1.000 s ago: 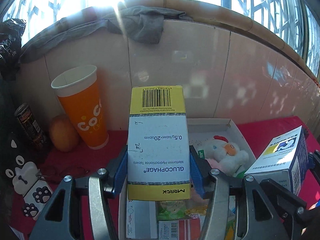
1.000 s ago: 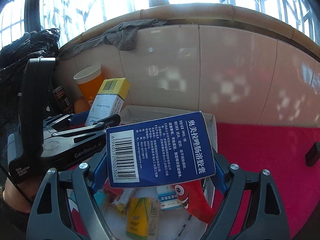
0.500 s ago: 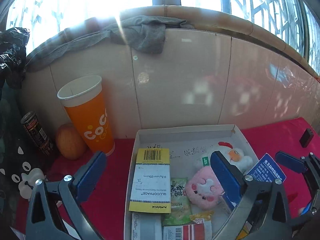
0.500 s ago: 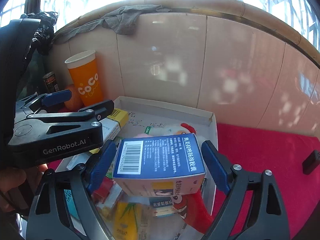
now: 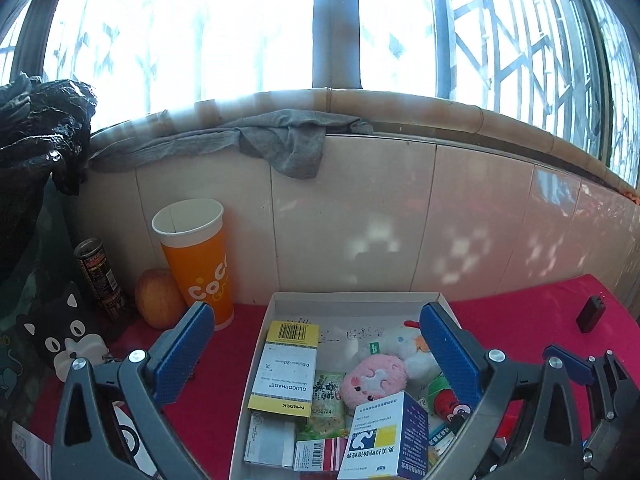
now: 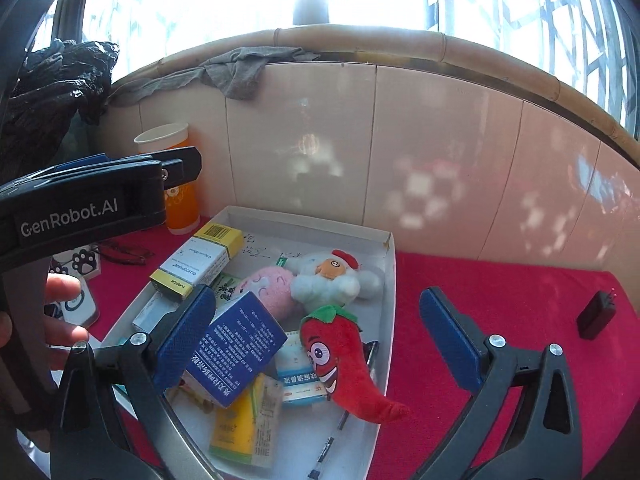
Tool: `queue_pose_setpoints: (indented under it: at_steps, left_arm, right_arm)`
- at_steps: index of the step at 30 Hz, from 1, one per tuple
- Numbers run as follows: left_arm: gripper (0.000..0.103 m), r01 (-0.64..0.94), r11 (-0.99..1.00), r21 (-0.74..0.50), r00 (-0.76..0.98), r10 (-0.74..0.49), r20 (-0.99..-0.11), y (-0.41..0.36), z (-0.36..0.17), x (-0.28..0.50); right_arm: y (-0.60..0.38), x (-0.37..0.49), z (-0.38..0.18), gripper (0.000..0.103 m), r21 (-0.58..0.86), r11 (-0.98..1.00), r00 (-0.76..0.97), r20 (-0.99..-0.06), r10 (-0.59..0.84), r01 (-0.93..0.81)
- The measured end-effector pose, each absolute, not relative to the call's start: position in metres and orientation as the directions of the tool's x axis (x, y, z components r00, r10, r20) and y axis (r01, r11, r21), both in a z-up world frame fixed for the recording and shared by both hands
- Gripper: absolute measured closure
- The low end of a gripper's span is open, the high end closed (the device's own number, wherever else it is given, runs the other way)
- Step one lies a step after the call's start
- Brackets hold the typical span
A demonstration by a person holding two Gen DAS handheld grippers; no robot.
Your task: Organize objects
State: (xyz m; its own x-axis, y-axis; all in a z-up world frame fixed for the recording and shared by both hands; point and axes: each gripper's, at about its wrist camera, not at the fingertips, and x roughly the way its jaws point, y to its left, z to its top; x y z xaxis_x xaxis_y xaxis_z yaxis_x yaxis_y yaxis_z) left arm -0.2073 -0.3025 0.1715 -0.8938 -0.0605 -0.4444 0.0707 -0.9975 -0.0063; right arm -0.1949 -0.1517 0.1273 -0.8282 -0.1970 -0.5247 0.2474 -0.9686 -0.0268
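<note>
Objects for sorting are lying heaped in the shallow white cardboard tray on the red cloth. Going left to right: the left gripper is hanging with its jaws spread wide and nothing between them, above the yellow-and-white tablet box lying flat at the tray's 10 o'clock. The right gripper has its jaws just as wide after opening to release, and the blue-and-white medicine box is sitting tilted on other packets, just beside the left pad. That box is looking unsteady and could slide or tip if a pad clips it. The red chilli plush toy, at 5 o'clock, is drooping over the rim and may flop out. A careless swing at 9 o'clock could topple the orange paper cup.
</note>
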Motion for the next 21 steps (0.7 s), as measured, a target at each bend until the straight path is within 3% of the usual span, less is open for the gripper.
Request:
queue_pose_setpoints:
  at_steps: [8,11,16,21]
  left_arm:
    - [0.0,0.064,-0.997,-0.043,-0.879,-0.036,-0.476,-0.293,0.175,-0.175]
    - [0.0,0.116,-0.993,-0.02,-0.859,-0.09,-0.504,-0.284,0.175,-0.155]
    - [0.0,0.114,-0.994,-0.003,-0.882,-0.1,-0.461,-0.272,0.182,-0.118]
    - [0.0,0.174,-0.982,-0.076,-0.897,-0.126,-0.425,-0.276,0.195,-0.086]
  right_arm:
    - [-0.132,-0.177,0.13,0.0,0.013,-0.976,-0.827,-0.529,-0.192,0.219]
    - [-0.117,-0.16,0.137,0.0,0.056,-0.977,-0.844,-0.496,-0.205,0.205]
    - [-0.092,-0.13,0.151,0.0,0.113,-0.976,-0.865,-0.452,-0.216,0.185]
    - [-0.067,-0.103,0.164,0.0,0.146,-0.977,-0.881,-0.426,-0.206,0.157]
